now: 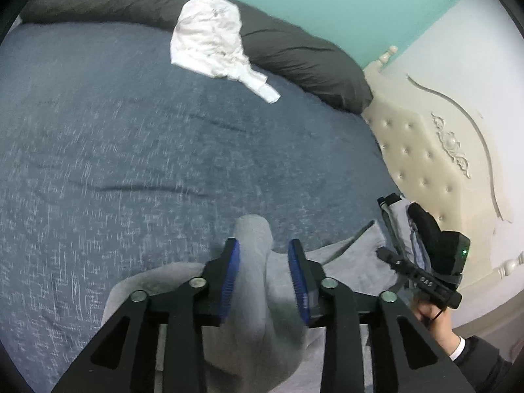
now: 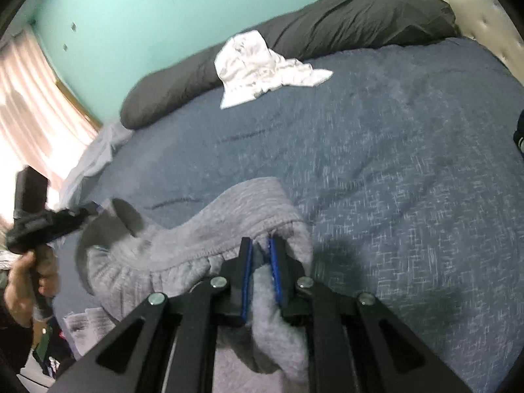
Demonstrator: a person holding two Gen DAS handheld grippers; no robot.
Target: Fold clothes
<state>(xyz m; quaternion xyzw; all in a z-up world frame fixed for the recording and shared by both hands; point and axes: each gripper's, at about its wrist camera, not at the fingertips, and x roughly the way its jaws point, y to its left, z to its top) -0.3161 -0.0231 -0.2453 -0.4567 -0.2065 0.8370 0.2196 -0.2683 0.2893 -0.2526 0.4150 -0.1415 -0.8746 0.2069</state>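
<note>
Sweatpants (image 1: 252, 298), grey, lie bunched at the near edge of the bed (image 1: 131, 163) in the left view, a fold running between the left gripper (image 1: 263, 255)'s part-open fingers, grip unclear. In the right view, the right gripper (image 2: 260, 250)'s fingers are nearly closed, pinching the waistband (image 2: 196, 255).

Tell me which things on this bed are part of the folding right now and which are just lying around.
In the job:
- grey sweatpants, pinched at the waistband
- right gripper, shut on them
- left gripper, fabric between its fingers

Lying about:
- white garment, crumpled near the dark pillow
- blue blanket
- cream headboard
- pale cloth at the bed's edge
</note>
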